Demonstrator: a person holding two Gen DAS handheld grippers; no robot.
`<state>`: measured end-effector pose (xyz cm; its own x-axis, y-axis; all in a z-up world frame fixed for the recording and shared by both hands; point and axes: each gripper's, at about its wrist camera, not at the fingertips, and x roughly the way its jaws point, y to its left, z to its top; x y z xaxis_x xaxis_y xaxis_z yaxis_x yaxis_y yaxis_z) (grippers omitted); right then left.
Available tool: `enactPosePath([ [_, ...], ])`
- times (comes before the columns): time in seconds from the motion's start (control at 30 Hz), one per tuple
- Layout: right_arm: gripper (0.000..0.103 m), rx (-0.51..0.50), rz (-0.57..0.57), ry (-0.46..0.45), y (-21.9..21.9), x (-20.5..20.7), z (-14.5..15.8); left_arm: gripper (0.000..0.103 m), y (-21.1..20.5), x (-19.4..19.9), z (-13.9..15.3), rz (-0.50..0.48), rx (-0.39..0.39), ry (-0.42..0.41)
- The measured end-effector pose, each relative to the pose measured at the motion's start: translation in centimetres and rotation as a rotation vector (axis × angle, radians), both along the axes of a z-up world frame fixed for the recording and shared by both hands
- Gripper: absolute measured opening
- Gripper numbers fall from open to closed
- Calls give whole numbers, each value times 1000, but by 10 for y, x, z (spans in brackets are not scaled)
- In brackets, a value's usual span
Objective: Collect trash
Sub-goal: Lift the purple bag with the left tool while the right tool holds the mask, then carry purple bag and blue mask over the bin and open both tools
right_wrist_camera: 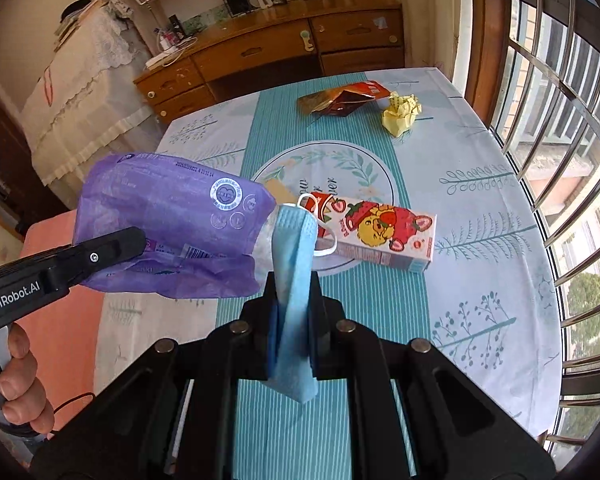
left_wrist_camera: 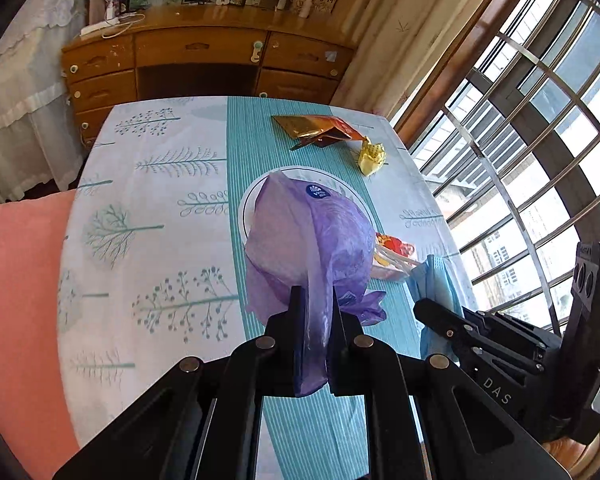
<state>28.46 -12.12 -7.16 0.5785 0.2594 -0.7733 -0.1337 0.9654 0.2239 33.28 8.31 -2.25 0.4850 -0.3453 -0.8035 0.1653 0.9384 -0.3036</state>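
Left gripper (left_wrist_camera: pixel 314 300) clamped on crinkled purple plastic bag (left_wrist_camera: pixel 312 240), lifted above surface (left_wrist_camera: pixel 160 200) centre. Right gripper (right_wrist_camera: pixel 292 284) clamped on pale blue face mask (right_wrist_camera: pixel 296 264). Strawberry-print carton (right_wrist_camera: pixel 380 232) mid-surface; brown foil wrapper (right_wrist_camera: pixel 340 100), yellow paper wad (right_wrist_camera: pixel 400 116) near far edge.

Left gripper (left_wrist_camera: pixel 314 300) and right gripper (right_wrist_camera: pixel 292 284): both point steeply downward, jaws clamped; a hand (right_wrist_camera: pixel 18 384) grips the left handle.

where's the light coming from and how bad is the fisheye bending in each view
Left wrist view: daylight enters through the barred window on the right, its bars bowing strongly. Right wrist view: same window bright at right, table edge curved.
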Motion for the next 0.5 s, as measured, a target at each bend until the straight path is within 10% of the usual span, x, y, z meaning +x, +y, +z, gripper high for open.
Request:
enactPosePath([
  [0.5,9,-33,291,79,-60,-181,-44,8,-86,-239,-32,143,136,35],
])
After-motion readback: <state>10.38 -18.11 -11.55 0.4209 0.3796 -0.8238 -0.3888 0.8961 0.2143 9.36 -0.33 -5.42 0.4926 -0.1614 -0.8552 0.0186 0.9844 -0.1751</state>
